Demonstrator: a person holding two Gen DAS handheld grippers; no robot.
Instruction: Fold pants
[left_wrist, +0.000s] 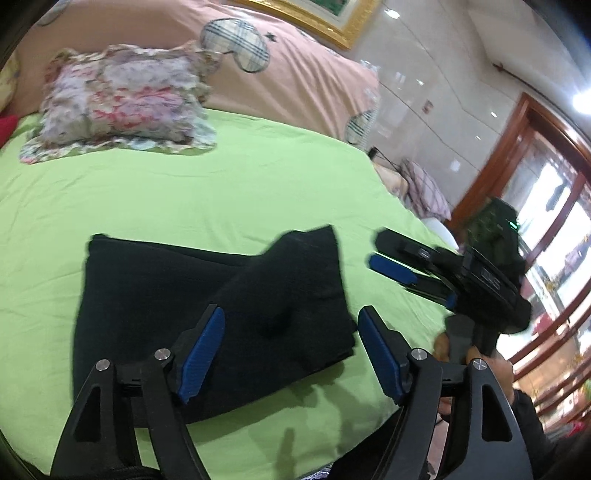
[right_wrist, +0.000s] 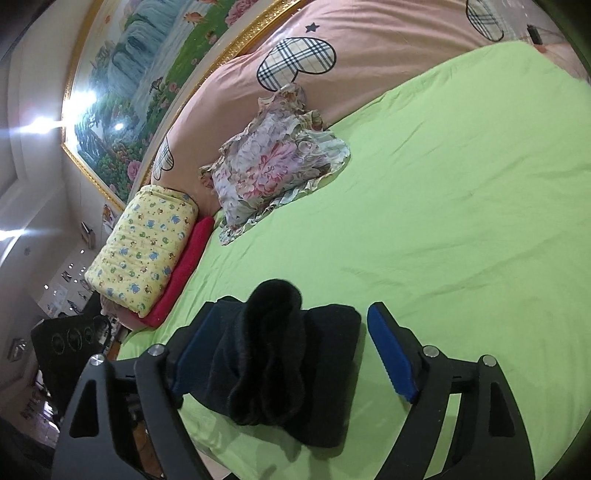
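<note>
The black pants (left_wrist: 207, 306) lie folded in a compact stack on the green bed sheet (left_wrist: 184, 199). My left gripper (left_wrist: 288, 354) is open above their near edge, holding nothing. My right gripper (left_wrist: 384, 254) shows in the left wrist view to the right of the pants, above the sheet. In the right wrist view the folded pants (right_wrist: 280, 365) lie between the fingers of the open right gripper (right_wrist: 291, 350), with a rounded fold bulging upward. The jaws stand wide apart and do not pinch the cloth.
A floral pillow (left_wrist: 122, 103) lies at the head of the bed against a pink heart-patterned cover (left_wrist: 295, 74). A yellow rolled quilt (right_wrist: 144, 247) and a red cushion (right_wrist: 184, 266) sit at the bed's far left. A wooden door frame (left_wrist: 517, 155) is to the right.
</note>
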